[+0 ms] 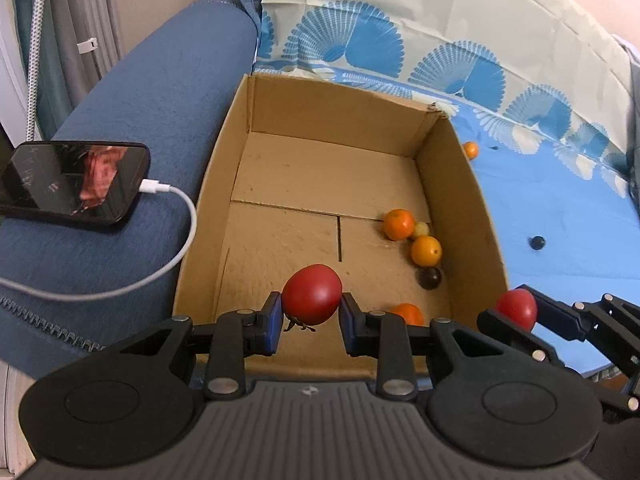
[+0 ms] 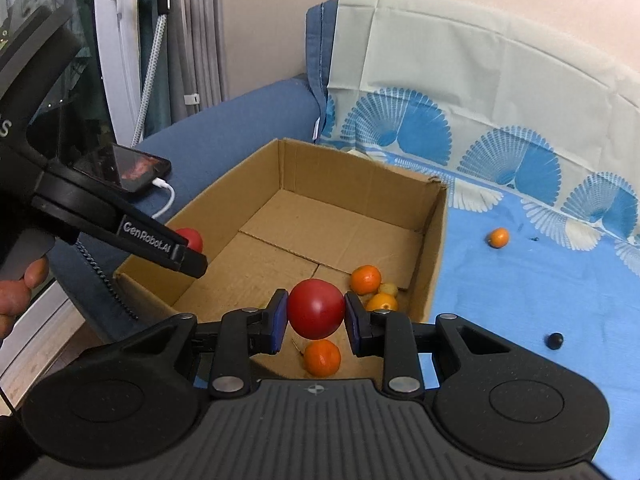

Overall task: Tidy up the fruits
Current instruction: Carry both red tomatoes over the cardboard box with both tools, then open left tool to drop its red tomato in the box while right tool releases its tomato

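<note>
Tomato (image 1: 312, 294) – glossy red, stem downward, gripped

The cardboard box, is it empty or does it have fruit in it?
Not empty. The cardboard box holds a few oranges and a dark fruit near its right wall; most of the floor is bare.

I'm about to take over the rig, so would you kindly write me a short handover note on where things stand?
Left gripper: shut on a red tomato, over the cardboard box.
Right gripper: shut on a second red tomato, above the box's near end.
Done: three oranges, a small yellowish fruit and a dark fruit lie in the box.
Left: release both tomatoes; fetch the orange and dark fruit on the blue sheet.
</note>
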A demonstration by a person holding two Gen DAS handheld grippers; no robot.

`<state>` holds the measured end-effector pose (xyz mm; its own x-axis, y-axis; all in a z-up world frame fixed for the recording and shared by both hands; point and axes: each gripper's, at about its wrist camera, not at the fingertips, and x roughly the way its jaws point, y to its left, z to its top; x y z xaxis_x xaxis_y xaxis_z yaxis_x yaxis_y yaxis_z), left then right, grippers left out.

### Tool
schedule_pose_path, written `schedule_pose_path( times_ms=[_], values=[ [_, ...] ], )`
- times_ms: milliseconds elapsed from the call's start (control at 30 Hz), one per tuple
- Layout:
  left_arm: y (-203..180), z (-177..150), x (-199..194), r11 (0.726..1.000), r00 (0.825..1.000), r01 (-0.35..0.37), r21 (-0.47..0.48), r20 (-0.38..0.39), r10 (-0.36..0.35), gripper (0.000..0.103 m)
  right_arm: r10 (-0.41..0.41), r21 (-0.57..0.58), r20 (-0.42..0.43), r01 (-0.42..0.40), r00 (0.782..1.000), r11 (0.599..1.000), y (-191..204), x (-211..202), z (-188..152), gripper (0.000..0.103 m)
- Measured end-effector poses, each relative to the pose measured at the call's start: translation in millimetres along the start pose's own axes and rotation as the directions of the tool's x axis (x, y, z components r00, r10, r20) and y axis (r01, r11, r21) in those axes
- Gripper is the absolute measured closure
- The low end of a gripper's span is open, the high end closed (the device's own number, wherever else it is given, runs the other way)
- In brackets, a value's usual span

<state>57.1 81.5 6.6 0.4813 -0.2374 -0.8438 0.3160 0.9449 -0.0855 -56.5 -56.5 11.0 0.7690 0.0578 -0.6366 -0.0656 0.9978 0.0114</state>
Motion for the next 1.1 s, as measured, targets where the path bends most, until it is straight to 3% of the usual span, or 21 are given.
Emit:
schedule_pose_path(
  times_ms=[433,800,933,967,1000,1067,1100],
  values=[
    [3,12,65,0.999,0.996,-0.047,0.018,-0.081,0.048,0.070,0.005,-0.022,-0.084,-0.006,0.996,1.000,-3,59,-2,0.072],
    [2,7,104,0.995,0.987,-0.086,0.057,-0.131,0.093,0.070,-0.014,-0.087,-0.137,0.002,0.990,0.996,1,86,-13,0.071],
    [3,7,110,0.996,0.987,-0.072,0.057,-0.138,0.079,0.068,-0.022,-0.095,-0.134,0.009,0.991,0.995,2,89,-12,0.070],
    [4,7,109,0.997,0.989,-0.063,0.055,-0.131,0.069,0.056,-0.033,-0.110,-0.126,0.020,0.992,0.994,1,89,-10,0.067],
    [4,8,107,0.997,0.991,-0.057,0.056,-0.118,0.064,0.030,-0.044,-0.121,-0.115,0.030,0.992,0.992,2,88,-9,0.055],
    [4,8,98,0.999,0.996,-0.015,0.050,-0.090,0.019,0.015,-0.063,-0.140,-0.089,0.050,0.994,0.989,1,84,-7,0.029],
    [2,8,96,0.999,0.996,0.003,0.051,-0.088,0.001,0.007,-0.072,-0.153,-0.073,0.060,0.995,0.986,2,80,-6,0.026]
  ],
)
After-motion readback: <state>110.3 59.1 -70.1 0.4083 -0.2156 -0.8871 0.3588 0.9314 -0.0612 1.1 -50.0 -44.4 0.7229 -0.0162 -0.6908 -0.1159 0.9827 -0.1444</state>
